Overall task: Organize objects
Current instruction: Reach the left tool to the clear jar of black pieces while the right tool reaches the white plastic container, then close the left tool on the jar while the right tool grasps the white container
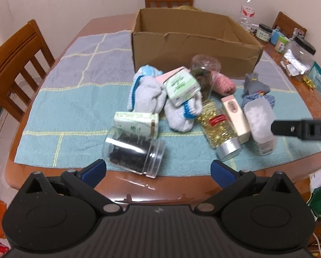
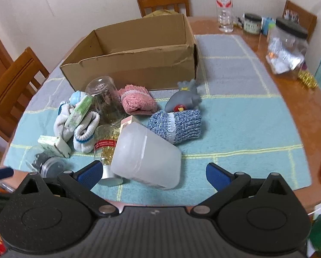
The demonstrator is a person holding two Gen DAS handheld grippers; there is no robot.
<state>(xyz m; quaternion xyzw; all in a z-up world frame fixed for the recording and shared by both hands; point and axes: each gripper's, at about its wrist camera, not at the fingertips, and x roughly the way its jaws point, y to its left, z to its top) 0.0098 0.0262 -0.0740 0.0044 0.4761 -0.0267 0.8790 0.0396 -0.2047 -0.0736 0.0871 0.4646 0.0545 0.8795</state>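
Both grippers wide open, holding nothing. Left gripper (image 1: 158, 168) hangs over the table edge, just short of the toppled jar of dark contents (image 1: 133, 149). Right gripper (image 2: 154, 173) sits just behind the frosted plastic container (image 2: 146, 155) lying on its side. Clutter piled on the checked towel (image 2: 235, 124) in front of the cardboard box (image 2: 139, 64), box interior not visible

Ahead of jaws: one cardboard box (image 2: 139, 64), four sock bundles (image 2: 177, 126), four jars (image 1: 134, 152), two green-white cartons (image 1: 136, 124), one grey toy (image 2: 184, 100).
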